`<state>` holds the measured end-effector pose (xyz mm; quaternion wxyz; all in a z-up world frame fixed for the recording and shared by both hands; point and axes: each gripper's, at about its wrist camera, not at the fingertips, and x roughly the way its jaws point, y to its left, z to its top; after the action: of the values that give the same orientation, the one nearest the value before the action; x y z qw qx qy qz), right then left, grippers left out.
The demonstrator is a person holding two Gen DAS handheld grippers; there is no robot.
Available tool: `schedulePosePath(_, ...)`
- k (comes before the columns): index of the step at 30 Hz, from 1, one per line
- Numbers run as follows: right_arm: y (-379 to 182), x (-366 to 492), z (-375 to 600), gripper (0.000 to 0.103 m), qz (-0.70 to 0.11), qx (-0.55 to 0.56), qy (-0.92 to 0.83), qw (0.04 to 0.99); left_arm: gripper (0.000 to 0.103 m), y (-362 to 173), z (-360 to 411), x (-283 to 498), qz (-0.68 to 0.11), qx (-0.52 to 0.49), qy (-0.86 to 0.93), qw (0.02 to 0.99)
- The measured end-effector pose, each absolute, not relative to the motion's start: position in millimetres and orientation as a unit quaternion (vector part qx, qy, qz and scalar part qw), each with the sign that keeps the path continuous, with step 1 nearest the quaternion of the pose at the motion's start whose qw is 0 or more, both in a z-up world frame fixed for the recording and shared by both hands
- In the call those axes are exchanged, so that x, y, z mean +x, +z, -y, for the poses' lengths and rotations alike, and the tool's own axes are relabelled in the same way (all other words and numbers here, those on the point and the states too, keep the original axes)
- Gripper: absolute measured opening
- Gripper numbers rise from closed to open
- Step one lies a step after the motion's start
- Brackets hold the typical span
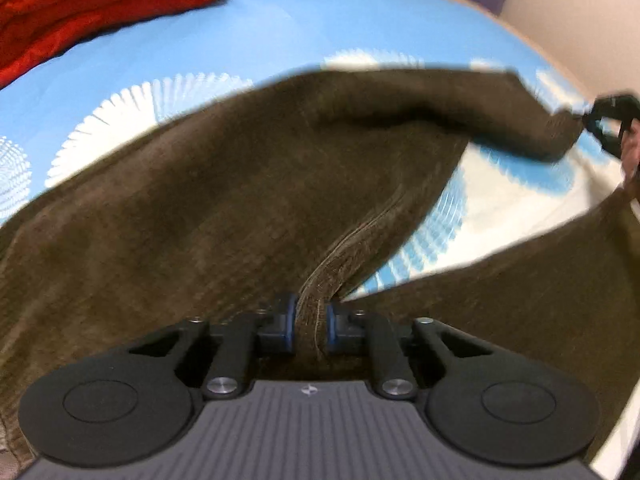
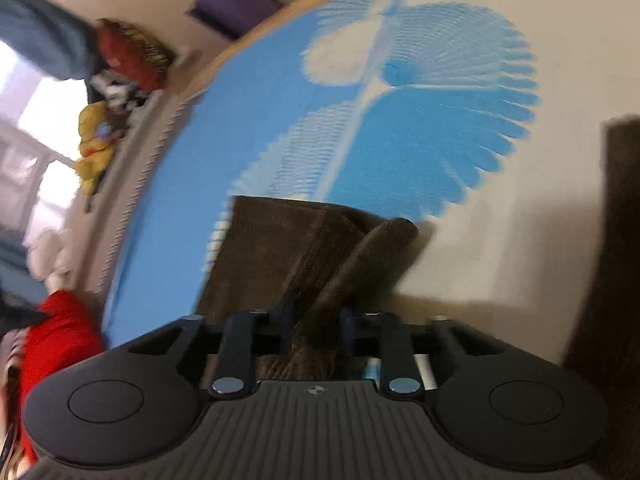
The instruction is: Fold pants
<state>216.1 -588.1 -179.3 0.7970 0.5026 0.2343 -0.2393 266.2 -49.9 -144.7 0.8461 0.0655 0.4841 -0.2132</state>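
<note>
Brown corduroy pants [image 1: 240, 184] hang stretched above a blue-and-white patterned bed cover [image 1: 280, 40]. My left gripper [image 1: 312, 330] is shut on a seamed edge of the pants, with the cloth pinched between its blue pads. The right gripper [image 1: 604, 124] shows at the far right of the left wrist view, holding the other end of the cloth, with a hand behind it. In the right wrist view my right gripper [image 2: 316, 328] is shut on a bunched fold of the pants [image 2: 304, 248], which droops over the cover [image 2: 400, 120].
A folded red garment [image 1: 92, 4] lies at the cover's top left corner, seen also as a red garment [image 2: 60, 340]. Beyond the bed edge are a purple box [image 2: 232, 4], a yellow toy [image 2: 94, 144] and other clutter by a bright window.
</note>
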Motion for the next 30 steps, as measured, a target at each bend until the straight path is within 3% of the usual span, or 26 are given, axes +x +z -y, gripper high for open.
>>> schedulePosePath(6,-123.5,195.6,592.8,0.006,-0.187,0.442,-0.284,0.830,0.013,-129.8,12.2,257.6,-0.487,0.083,-0.236,0.837)
schedulePosePath(10,-162.0,182.9,600.9,0.007,-0.315,0.410,-0.399,0.757,0.018,-146.1,20.8,243.1,-0.518,0.110,-0.281,0.800)
schedulePosePath(11,-173.0,178.1,602.7,0.007,-0.335,0.414,-0.411,0.740,0.024,-140.8,19.3,242.8,-0.516,0.097,-0.287,0.801)
schedulePosePath(13,-179.2,165.9,607.9,0.009,-0.325,0.434,-0.423,0.726,0.046,-123.6,5.5,245.6,-0.508,0.043,-0.309,0.803)
schedulePosePath(14,-175.0,163.4,608.4,0.017,-0.319,0.432,-0.430,0.726,0.063,-115.1,-3.4,246.2,-0.497,0.020,-0.319,0.807)
schedulePosePath(15,-167.3,162.6,607.2,0.018,-0.315,0.418,-0.442,0.729,0.067,-105.8,-15.4,246.7,-0.483,0.002,-0.323,0.814)
schedulePosePath(19,-130.4,159.1,592.6,0.038,-0.275,0.372,-0.450,0.763,0.066,-78.0,-76.2,253.5,-0.456,-0.042,-0.258,0.851)
schedulePosePath(26,-45.8,148.2,545.7,0.039,-0.198,0.351,-0.321,0.857,0.056,-59.2,-168.7,258.9,-0.510,-0.086,-0.063,0.853)
schedulePosePath(28,-18.4,140.0,521.7,0.039,-0.178,0.341,-0.262,0.885,0.060,-65.0,-183.2,244.4,-0.525,-0.079,-0.044,0.846)
schedulePosePath(30,5.7,126.0,495.9,0.042,-0.166,0.321,-0.207,0.909,0.074,-77.2,-195.9,228.2,-0.545,-0.073,-0.032,0.834)
